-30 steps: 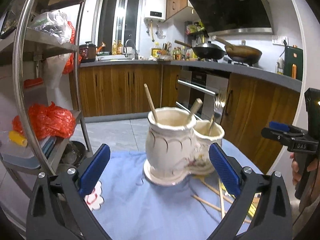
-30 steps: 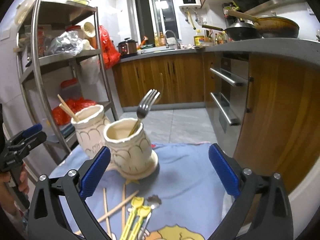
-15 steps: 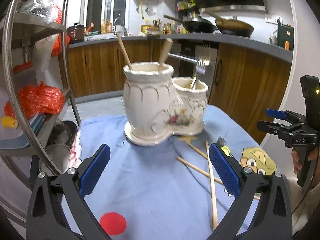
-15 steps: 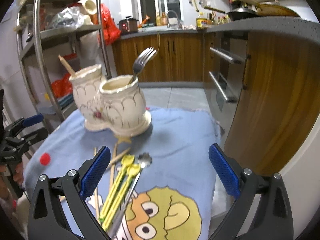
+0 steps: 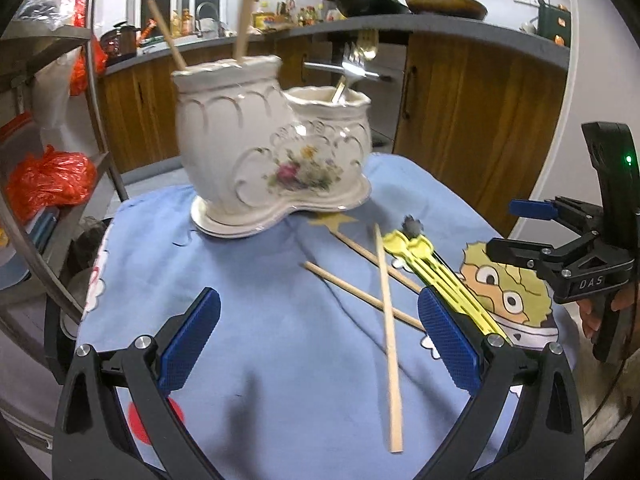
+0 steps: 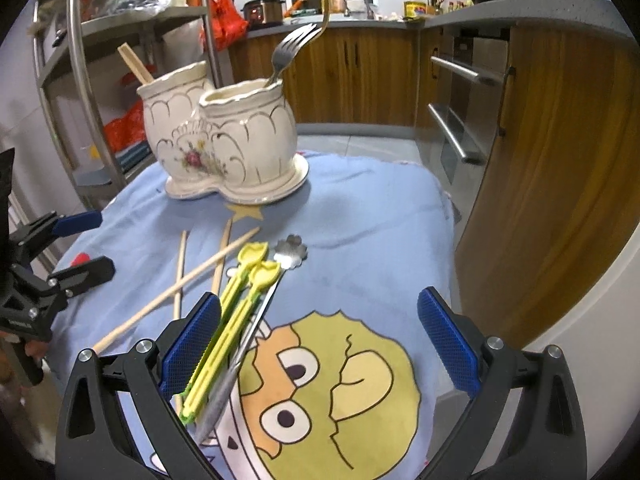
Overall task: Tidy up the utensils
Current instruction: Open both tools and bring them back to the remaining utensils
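Left wrist view: the left gripper [image 5: 318, 340] hangs above a blue cloth [image 5: 280, 340] spread over the worktop, its blue-padded fingers [image 5: 188, 340] spread wide and pinching nothing. Between and just ahead of them lie three loose wooden chopsticks [image 5: 389, 312]; one runs lengthwise toward the camera and crosses over another. Just right of these lie two yellow plastic utensils [image 5: 440, 270] side by side, with the flower-shaped end of a metal spoon [image 5: 412, 225] showing at their far tips. A cartoon face [image 5: 508, 292] printed on the cloth sits near them. Farther back stands a cream ceramic holder [image 5: 276, 152] with two joined cups and painted flowers. Its taller cup holds two wooden sticks [image 5: 166, 34]; its shorter cup holds a metal fork [image 5: 352, 70], tines up.

Right wrist view: the right gripper [image 6: 318, 340] also has its fingers [image 6: 448, 338] spread wide, holding nothing, over the cartoon face. The yellow utensils [image 6: 236, 312] and the metal spoon [image 6: 290, 254] lie beside its left finger, and the chopsticks [image 6: 180, 292] lie farther left. The holder [image 6: 224, 136] stands at the far side of the cloth. The left gripper shows at the left edge, fingers apart.

Wooden cabinets [image 6: 552, 160] and a metal shelf rack [image 6: 80, 80] surround the worktop.
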`<action>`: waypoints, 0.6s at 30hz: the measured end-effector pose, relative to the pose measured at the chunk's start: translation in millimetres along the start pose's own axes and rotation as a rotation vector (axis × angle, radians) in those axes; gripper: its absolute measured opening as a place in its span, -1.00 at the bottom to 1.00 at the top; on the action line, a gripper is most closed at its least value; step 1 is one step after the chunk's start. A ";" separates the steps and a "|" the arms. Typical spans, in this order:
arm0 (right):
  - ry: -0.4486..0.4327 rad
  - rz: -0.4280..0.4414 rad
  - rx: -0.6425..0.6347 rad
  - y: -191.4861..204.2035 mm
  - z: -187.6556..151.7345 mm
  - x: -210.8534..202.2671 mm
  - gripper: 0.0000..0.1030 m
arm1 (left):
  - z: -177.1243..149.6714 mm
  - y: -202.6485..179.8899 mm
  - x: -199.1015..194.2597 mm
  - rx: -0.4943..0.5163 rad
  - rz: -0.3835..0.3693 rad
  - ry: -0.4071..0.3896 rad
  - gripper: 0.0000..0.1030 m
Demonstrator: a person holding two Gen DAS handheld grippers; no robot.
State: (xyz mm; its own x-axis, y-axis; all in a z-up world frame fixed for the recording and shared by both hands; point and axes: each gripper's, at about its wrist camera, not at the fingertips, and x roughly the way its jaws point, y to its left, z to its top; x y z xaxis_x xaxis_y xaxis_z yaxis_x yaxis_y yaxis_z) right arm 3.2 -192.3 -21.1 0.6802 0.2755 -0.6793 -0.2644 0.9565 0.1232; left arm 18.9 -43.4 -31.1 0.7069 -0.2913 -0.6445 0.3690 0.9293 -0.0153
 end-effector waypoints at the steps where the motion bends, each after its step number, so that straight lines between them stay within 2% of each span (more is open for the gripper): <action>1: 0.005 0.002 -0.001 1.0 -0.9 1.4 0.90 | -0.1 -2.3 1.1 0.006 0.000 0.007 0.89; 8: 0.030 0.015 -0.020 6.5 -4.5 4.5 0.89 | -6.2 -16.1 11.2 0.055 -0.013 0.073 0.87; 10: 0.043 0.022 -0.026 8.5 -4.4 6.0 0.83 | -7.4 -17.9 13.9 0.061 -0.021 0.090 0.79; 12: 0.060 0.017 -0.042 12.3 -4.7 8.0 0.48 | -7.9 -19.3 17.0 0.066 -0.027 0.108 0.61; 13: 0.068 0.017 -0.044 14.0 -5.3 9.8 0.39 | -8.1 -20.6 18.9 0.070 -0.032 0.116 0.57; 15: 0.091 0.039 -0.042 16.4 -5.7 12.3 0.10 | -9.4 -23.3 21.5 0.081 -0.046 0.129 0.32; 18: 0.101 0.072 -0.038 20.7 -4.7 12.0 -0.12 | -11.8 -27.7 22.9 0.102 -0.050 0.140 0.10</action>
State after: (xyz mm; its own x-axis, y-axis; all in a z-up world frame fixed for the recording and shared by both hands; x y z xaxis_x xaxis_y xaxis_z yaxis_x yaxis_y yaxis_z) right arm 2.6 -169.7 -30.0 0.5865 0.3304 -0.7395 -0.3367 0.9298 0.1484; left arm 17.7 -73.2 -54.4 0.5976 -0.2956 -0.7453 0.4660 0.8845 0.0228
